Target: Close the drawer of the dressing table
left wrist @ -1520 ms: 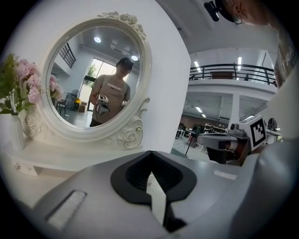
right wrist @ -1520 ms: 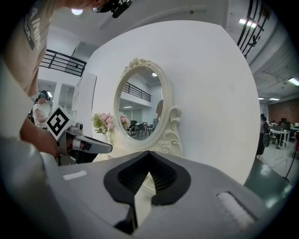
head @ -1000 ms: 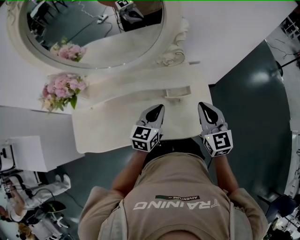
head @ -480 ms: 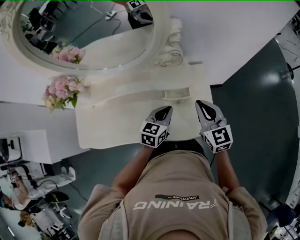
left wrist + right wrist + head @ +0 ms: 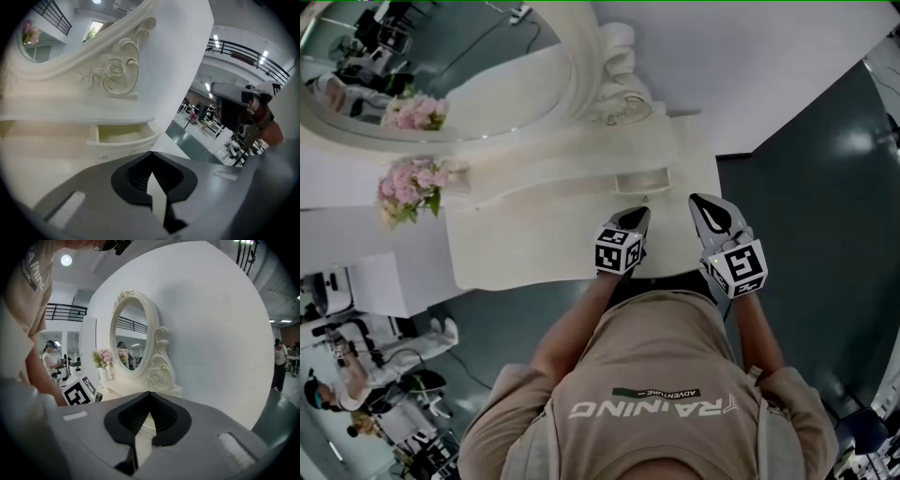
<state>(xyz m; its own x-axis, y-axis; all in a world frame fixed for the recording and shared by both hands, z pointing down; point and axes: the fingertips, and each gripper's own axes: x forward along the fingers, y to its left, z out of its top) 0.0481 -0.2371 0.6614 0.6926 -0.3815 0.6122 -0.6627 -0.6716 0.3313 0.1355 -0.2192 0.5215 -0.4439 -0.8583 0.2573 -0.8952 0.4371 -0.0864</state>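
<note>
Head view: my left gripper (image 5: 634,221) and right gripper (image 5: 709,208) hover over the bench (image 5: 516,253). One drawer (image 5: 642,180) stands open just ahead of the left tips. Pushed off-centre, I judge it could skew and jam.

Left gripper view: jaws together, empty, with that single drawer (image 5: 123,134) just beyond them.

Right gripper view: jaws together on nothing. One mirror (image 5: 127,341) and one bunch of flowers (image 5: 104,357) lie ahead-left; no drawer shows.
</note>
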